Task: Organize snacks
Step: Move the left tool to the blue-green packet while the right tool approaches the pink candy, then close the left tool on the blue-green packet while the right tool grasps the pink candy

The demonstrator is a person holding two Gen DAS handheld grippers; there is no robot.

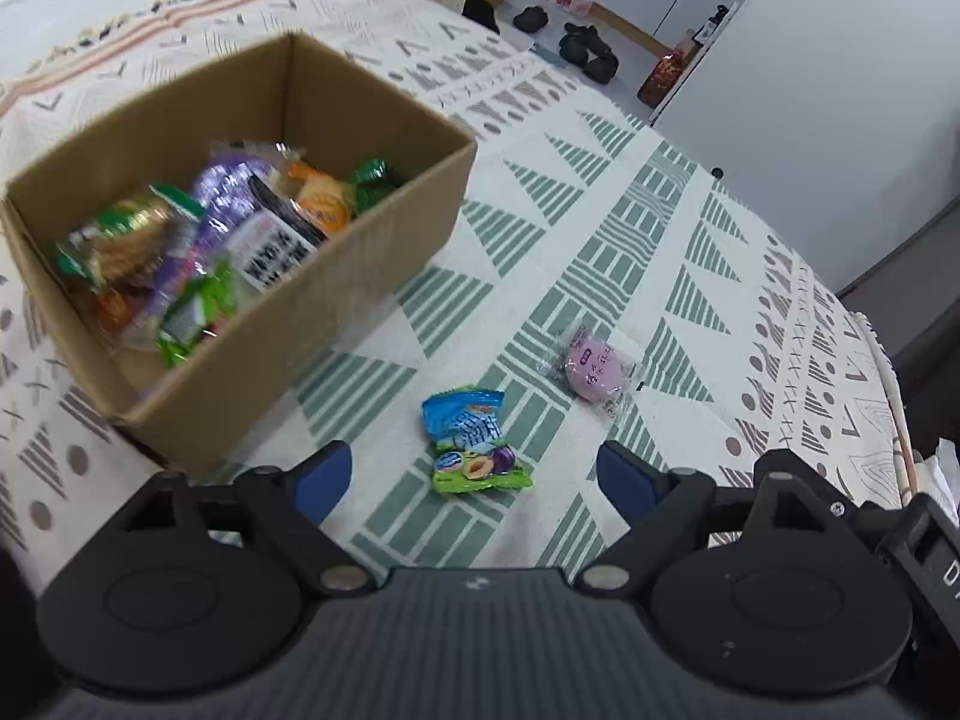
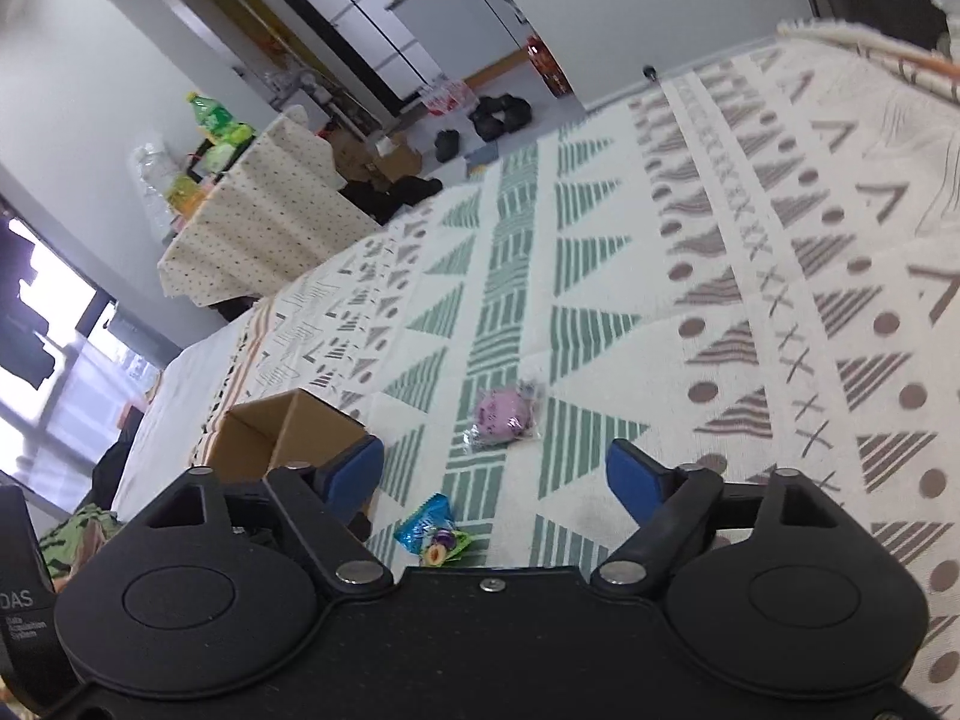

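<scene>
An open cardboard box (image 1: 384, 276) on the patterned tablecloth holds several snack packets (image 1: 228, 240). A blue and green plum candy packet (image 1: 477, 443) lies flat on the cloth just ahead of my left gripper (image 1: 474, 477), whose blue pads stand apart with nothing between them. A clear-wrapped purple round snack (image 1: 591, 369) lies farther right. In the right wrist view the purple snack (image 2: 503, 414) rests on the cloth ahead of my right gripper (image 2: 497, 477), open and empty. The plum packet (image 2: 433, 533) lies near its base, and the box (image 2: 288, 435) sits to its left.
The tablecloth (image 1: 600, 228) hangs over the table's far and right edges. Beyond are a white cabinet (image 1: 828, 90), dark shoes (image 1: 585, 48) on the floor and a second covered table (image 2: 264, 222) with bottles. A green patterned cloth (image 2: 78, 531) shows at lower left.
</scene>
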